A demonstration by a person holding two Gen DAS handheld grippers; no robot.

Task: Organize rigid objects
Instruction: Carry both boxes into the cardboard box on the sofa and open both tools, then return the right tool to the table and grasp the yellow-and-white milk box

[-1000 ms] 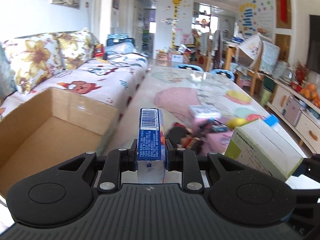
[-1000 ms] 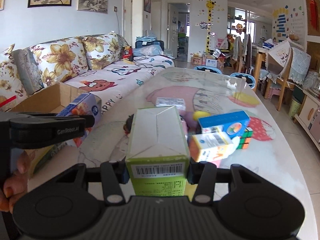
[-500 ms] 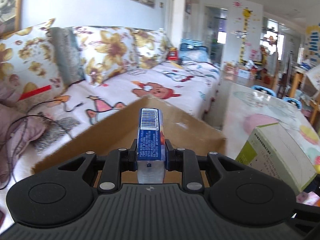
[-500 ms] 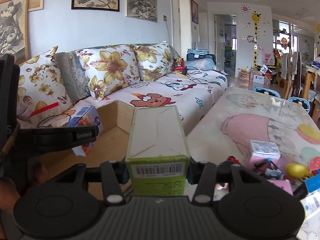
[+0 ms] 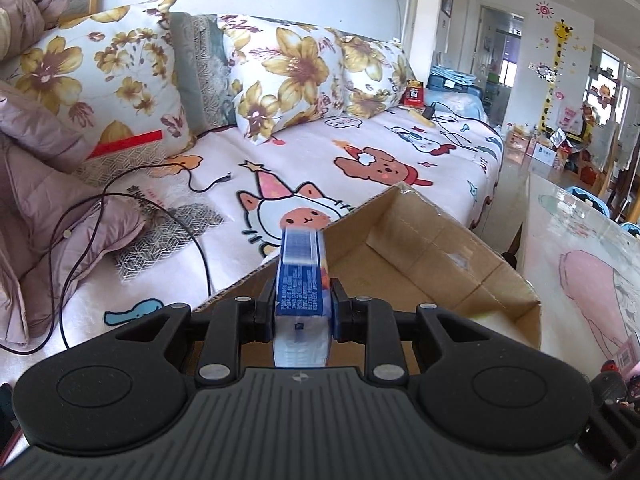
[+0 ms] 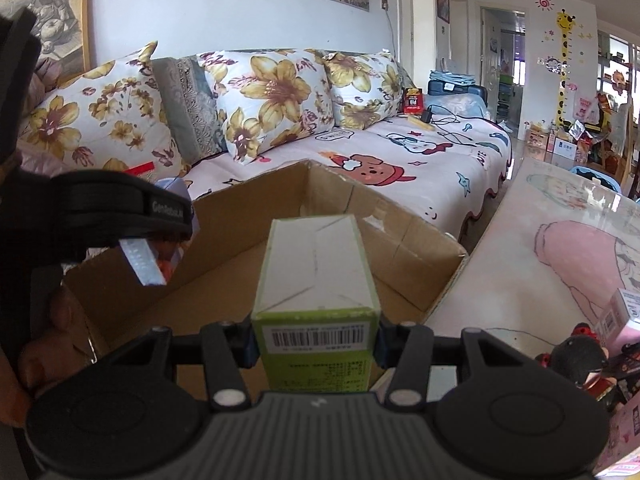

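Observation:
My left gripper (image 5: 303,312) holds a narrow blue carton (image 5: 302,280) upright above the near left wall of an open cardboard box (image 5: 440,248). Its jaws are opening, and the carton, blurred at its top, still sits between the pads. My right gripper (image 6: 316,340) is shut on a green and white box (image 6: 316,272), barcode end toward me, over the cardboard box (image 6: 248,216). In the right wrist view, a finger (image 6: 120,208) of the left gripper and the blue carton (image 6: 144,264) show at the left.
The cardboard box rests on a sofa (image 5: 360,152) with a cartoon cover and floral cushions (image 5: 288,76). A black cable (image 5: 120,200) lies on the sofa. To the right is a glass-topped table (image 6: 540,280) with toys (image 6: 576,360). A hand (image 6: 40,352) grips the left tool.
Both grippers have swung left from the table to the cardboard box on the sofa, each carrying its box. The blue carton now looks blurred and slightly tilted.

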